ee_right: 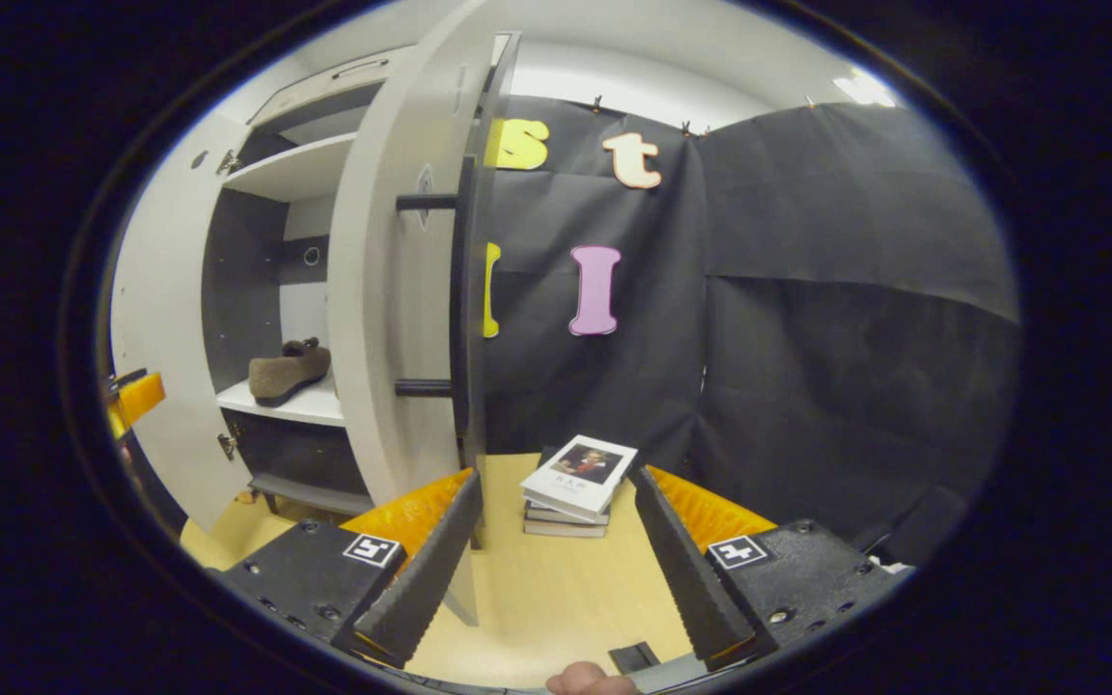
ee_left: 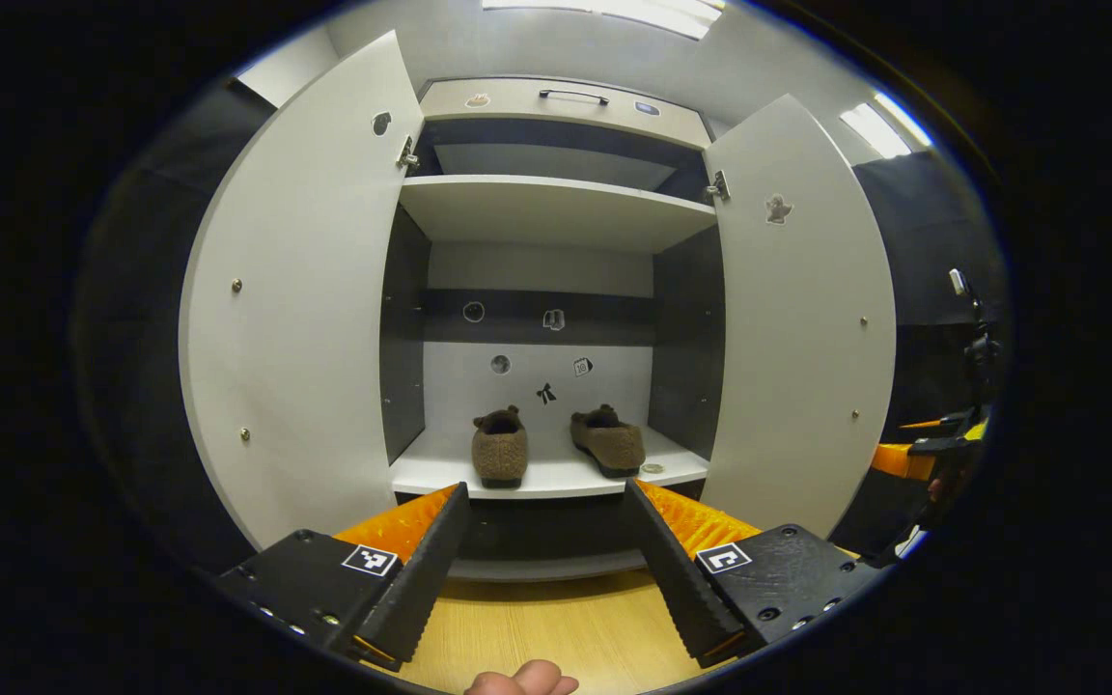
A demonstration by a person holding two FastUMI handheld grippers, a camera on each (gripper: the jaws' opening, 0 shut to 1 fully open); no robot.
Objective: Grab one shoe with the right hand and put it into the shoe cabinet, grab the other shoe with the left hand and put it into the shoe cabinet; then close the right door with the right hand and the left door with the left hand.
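Shoes: both sit on the lower shelf (ee_left: 546, 478) at frame centre in the left gripper view. The left shoe (ee_left: 500, 449) points its heel outward and the right shoe (ee_left: 608, 441) is angled a little. They lie side by side and apart, well back from the shelf edge, so neither should foul a closing door.
Cabinet: the left door (ee_left: 295, 309) and right door (ee_left: 802, 319) are both swung wide open. The upper shelf (ee_left: 556, 208) holds nothing I can see.
Left tool (ee_left: 548, 560): fingers spread, gripping nothing, centred low in the frame and facing the opening squarely. It hangs back from the cabinet, probably to leave the doors room to swing.
Right tool (ee_right: 556, 555): fingers spread and gripping nothing, low in the right gripper view. Its left finger is beside the outer edge of the right door (ee_right: 402, 290), which shows edge-on left of centre. That looks like a line-up to push the door shut.
Handle: a dark bar handle (ee_right: 464, 290) on the door's outer face, just right of the door edge.
Books: a small stack (ee_right: 575, 483) on the floor (ee_right: 556, 598) at centre, between the fingers. It is not part of the task.
Stage: shoes look stowed, doors not yet closed.
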